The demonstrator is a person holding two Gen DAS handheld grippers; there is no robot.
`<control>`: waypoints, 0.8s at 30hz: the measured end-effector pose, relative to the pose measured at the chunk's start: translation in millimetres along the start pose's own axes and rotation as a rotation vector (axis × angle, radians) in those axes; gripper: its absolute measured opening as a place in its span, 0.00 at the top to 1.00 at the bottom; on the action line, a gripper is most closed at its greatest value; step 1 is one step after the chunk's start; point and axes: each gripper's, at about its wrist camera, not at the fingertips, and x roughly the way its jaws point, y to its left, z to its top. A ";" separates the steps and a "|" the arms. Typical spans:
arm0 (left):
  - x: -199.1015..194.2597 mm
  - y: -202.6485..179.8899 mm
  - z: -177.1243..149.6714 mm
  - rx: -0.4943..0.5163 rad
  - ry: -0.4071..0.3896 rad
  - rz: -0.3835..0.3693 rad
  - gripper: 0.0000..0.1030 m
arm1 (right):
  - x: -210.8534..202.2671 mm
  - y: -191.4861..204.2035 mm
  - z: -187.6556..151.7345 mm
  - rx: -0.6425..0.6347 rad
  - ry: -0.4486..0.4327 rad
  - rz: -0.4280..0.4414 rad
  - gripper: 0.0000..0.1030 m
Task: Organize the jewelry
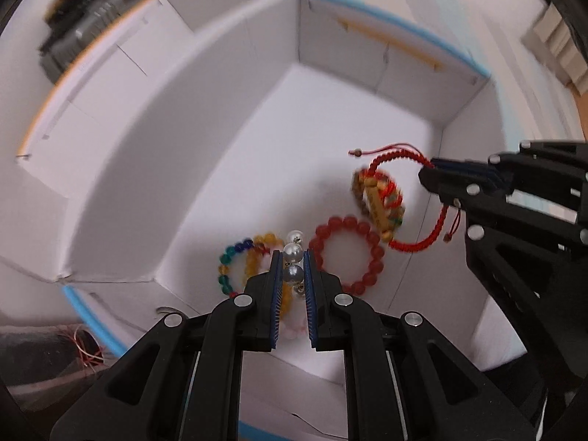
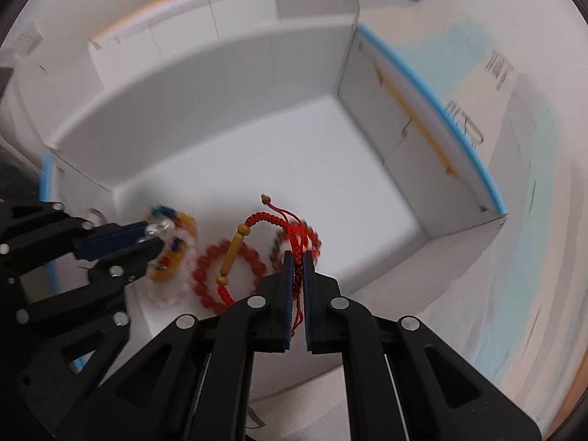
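In the left wrist view, the white box (image 1: pixel 121 169) fills the frame, its floor bare apart from a cluster of jewelry at lower centre. There the multicoloured bead bracelet (image 1: pixel 235 257) lies leftmost. The left tongs (image 1: pixel 293 264) are clamped on a pearl strand (image 1: pixel 293 251), apparently to lower it into the box. Right of them rests the red bead bracelet (image 1: pixel 347 253). At centre right, the right tongs (image 1: pixel 428 176) pinch the red cord bracelet (image 1: pixel 397 198) by its braid, so its wooden beads dangle over the floor, likely for setting down.
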 end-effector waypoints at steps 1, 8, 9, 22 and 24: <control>7.8 1.4 1.5 0.006 0.038 0.001 0.90 | 5.3 -1.0 2.1 -0.004 0.016 -0.008 0.96; 37.4 8.1 8.8 0.023 0.177 0.004 0.90 | 39.6 7.5 15.5 -0.030 0.142 -0.020 0.96; 38.9 9.5 9.6 0.017 0.179 0.006 0.90 | 42.8 8.3 16.1 -0.032 0.151 -0.018 0.96; 25.9 15.9 0.8 -0.015 0.063 0.100 0.49 | 34.0 -9.7 8.5 0.014 0.086 0.004 0.53; 11.5 16.9 -3.4 -0.030 0.008 0.107 0.44 | 14.2 -15.3 5.7 0.035 0.018 0.005 0.38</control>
